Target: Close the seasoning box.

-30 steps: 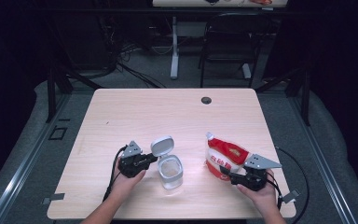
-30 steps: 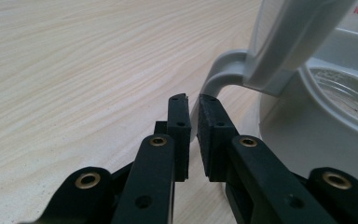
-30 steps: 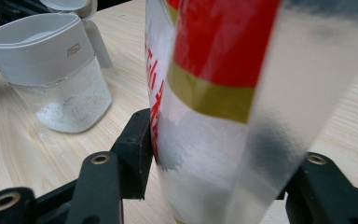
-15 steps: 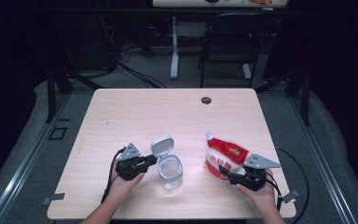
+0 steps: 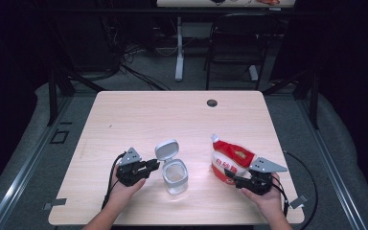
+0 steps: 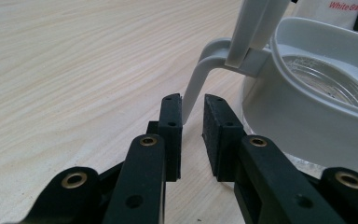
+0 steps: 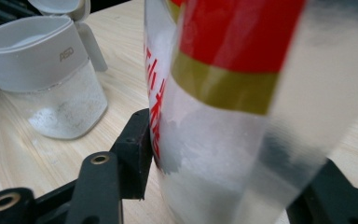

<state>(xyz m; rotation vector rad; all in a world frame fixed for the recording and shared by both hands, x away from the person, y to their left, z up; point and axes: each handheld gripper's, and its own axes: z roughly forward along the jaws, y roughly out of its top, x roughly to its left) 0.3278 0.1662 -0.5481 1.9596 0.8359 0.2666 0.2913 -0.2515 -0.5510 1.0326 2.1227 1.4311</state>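
Jar and bag on our tabletop (image 5: 139,115)

Our left hand-held gripper (image 6: 192,122) has just been opening, jaws loose around the jar (image 5: 175,176) handle (image 6: 191,88) (lid (image 5: 166,149) up as before); right hand-held gripper (image 7: 223,154) pinches the bag (image 7: 233,107).

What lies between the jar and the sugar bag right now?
Nothing: in the high view, bare table separates the jar from the sugar bag, held in the right claw.
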